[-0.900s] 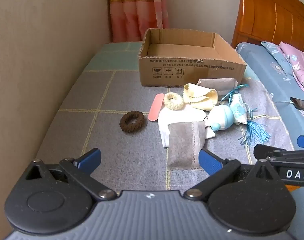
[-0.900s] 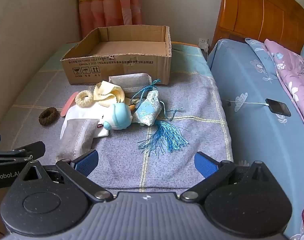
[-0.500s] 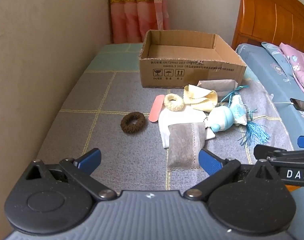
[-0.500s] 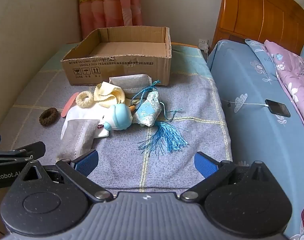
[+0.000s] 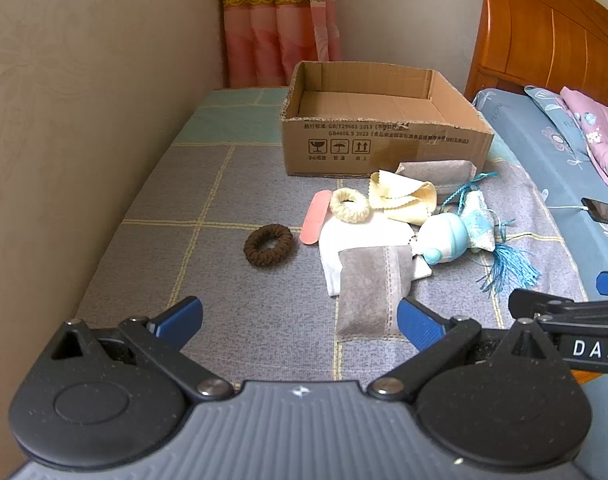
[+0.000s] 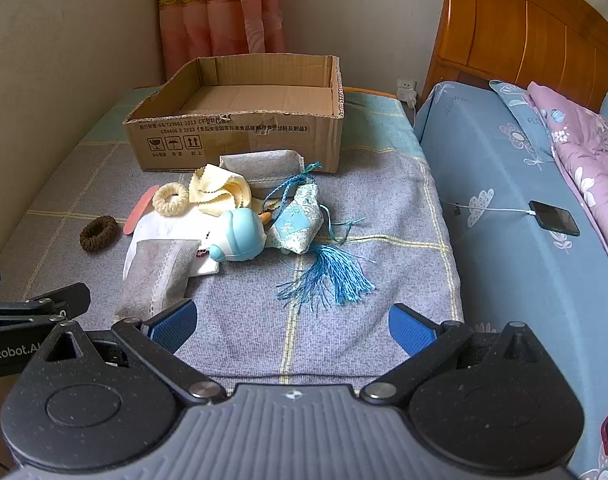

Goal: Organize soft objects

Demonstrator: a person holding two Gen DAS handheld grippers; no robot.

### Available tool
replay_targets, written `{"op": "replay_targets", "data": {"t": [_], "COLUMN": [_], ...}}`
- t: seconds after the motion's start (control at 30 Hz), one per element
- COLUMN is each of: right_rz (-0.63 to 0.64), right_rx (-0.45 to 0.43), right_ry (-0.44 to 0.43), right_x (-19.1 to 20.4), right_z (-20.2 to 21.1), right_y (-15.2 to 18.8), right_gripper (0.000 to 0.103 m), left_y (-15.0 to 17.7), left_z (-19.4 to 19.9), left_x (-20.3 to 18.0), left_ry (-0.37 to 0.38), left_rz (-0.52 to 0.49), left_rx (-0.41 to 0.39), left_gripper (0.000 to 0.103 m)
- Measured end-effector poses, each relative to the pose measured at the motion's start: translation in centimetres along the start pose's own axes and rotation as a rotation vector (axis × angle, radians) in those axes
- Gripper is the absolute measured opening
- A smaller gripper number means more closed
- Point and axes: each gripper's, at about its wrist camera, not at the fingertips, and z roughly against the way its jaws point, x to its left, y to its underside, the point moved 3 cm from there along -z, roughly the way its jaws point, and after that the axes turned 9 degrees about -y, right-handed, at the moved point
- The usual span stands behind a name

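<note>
Both claws, left claw (image 5: 297,320) and right claw (image 6: 291,324), are released and hold nothing. The soft objects, like the brown hair tie (image 5: 268,245) and tassel sachet (image 6: 299,224), lie mid-worktop, before the cardboard box (image 5: 384,148).

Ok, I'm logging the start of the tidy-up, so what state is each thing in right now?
Left gripper: open, holding nothing.
Right gripper: open, holding nothing.
Cardboard box: open-topped, nothing visible inside.
Brown hair tie: lying flat, apart from the pile.
Cream hair tie: resting on the white cloth.
Grey pouch: lying partly over the white cloth.
Blue sachet: on its side, tassel spread.
Phone: screen dark, cable attached.
</note>
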Motion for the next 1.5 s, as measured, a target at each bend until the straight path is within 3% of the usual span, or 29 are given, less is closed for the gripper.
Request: {"op": "replay_targets", "data": {"t": [1.5], "right_rz": [0.009], "right_rx": [-0.018], "right_ry": [0.014], "right_x": [0.3], "right_z": [0.5], "right_y": [-0.34], "right_gripper": [0.103], "left_y": [-0.48], "left_z": [0.31], "left_x": [0.29], "left_ry": [-0.007], "left_rz": [0.006], "left_rx": [-0.009], "left_gripper": [0.102]}}
